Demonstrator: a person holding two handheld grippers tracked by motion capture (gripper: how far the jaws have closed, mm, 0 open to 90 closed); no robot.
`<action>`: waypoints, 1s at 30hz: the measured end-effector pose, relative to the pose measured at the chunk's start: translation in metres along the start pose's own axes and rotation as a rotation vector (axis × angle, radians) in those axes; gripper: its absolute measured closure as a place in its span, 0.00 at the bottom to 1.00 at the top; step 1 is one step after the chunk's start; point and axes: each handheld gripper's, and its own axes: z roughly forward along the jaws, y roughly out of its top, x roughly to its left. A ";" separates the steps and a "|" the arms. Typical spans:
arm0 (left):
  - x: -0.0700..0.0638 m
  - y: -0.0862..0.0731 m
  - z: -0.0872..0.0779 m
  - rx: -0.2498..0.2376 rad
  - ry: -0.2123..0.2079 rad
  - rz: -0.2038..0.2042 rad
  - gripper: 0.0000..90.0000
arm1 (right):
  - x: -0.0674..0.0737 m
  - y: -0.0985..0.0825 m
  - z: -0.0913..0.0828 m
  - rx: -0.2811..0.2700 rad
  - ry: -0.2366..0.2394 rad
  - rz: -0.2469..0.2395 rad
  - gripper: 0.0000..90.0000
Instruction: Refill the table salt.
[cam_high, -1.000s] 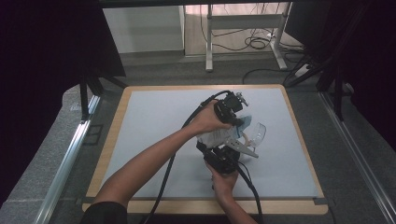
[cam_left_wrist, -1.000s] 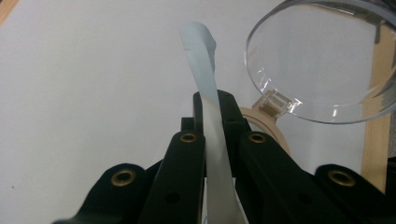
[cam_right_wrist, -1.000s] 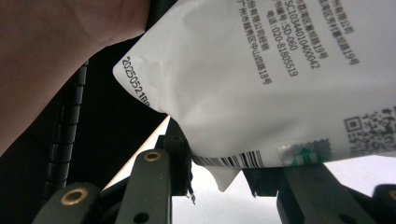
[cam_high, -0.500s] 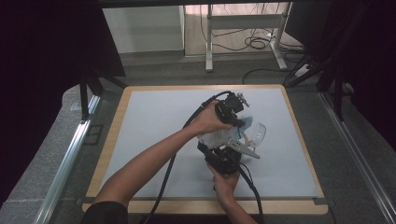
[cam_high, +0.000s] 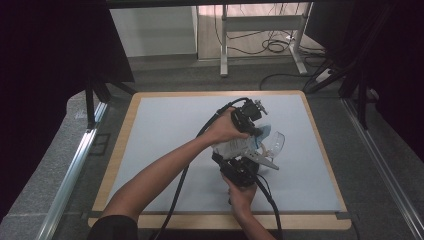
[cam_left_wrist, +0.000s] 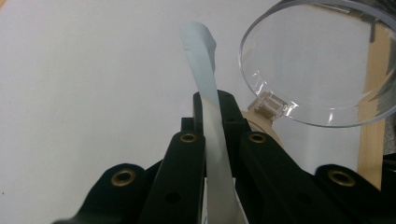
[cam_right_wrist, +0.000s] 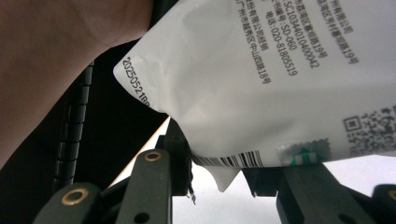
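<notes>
We see a counter (cam_high: 165, 150) with a pale grey top and a light wooden rim. Beyond its far edge we see a white desk frame (cam_high: 260, 35) standing on the floor, with black cables (cam_high: 275, 47) lying loose between its legs. Dark curtains (cam_high: 45, 60) hang at the left.

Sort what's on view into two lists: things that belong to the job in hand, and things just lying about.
In the job:
- white pouch, held at both ends
- left tool, shut on the pouch's edge strip
- right tool, gripping the pouch's bottom corner
- clear cup beside the pouch

Lying about:
- cables on the floor
- metal stand
</notes>
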 end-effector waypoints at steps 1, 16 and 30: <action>0.000 0.000 0.000 -0.001 0.000 -0.001 1.00 | 0.000 0.000 0.000 0.000 0.000 0.000 0.73; 0.002 0.000 -0.003 0.004 0.006 0.000 1.00 | 0.003 0.002 0.003 -0.001 0.004 0.007 0.73; 0.003 -0.001 -0.003 0.002 0.008 -0.001 1.00 | 0.002 0.002 0.004 0.000 0.007 0.005 0.74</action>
